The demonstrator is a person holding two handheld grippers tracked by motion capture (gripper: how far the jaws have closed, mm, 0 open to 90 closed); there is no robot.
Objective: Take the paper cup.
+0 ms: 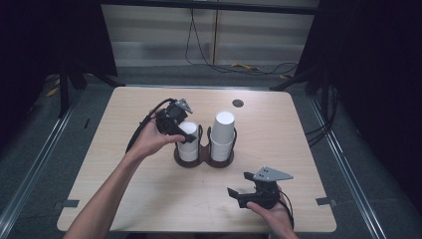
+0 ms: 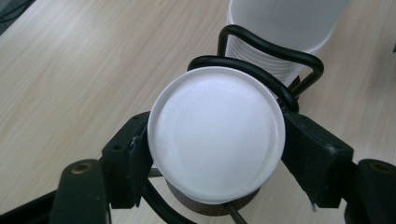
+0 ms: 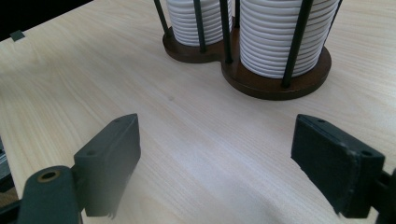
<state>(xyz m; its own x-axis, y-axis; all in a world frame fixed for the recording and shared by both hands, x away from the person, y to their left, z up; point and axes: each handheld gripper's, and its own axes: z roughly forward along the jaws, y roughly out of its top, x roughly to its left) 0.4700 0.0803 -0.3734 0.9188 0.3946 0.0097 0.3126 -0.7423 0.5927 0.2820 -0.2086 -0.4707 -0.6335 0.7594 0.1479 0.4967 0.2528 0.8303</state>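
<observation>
Left gripper [image 1: 180, 130] is clamped on the top cup [image 2: 215, 133] of the left stack, which sits in the left bay of the wooden cup holder [image 1: 204, 160] at mid-table. The taller right stack [image 1: 222, 130] stands just beside it. Right gripper [image 1: 240, 188] rests near the front edge of the table [image 1: 124, 199], jaws spread wide, holding nothing.

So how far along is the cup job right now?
Both stacks sit in the wire holder. In hand: the left gripper clasps the top of the left cup stack. The right gripper waits open. Whether that cup is going in or out, I can't tell.
</observation>
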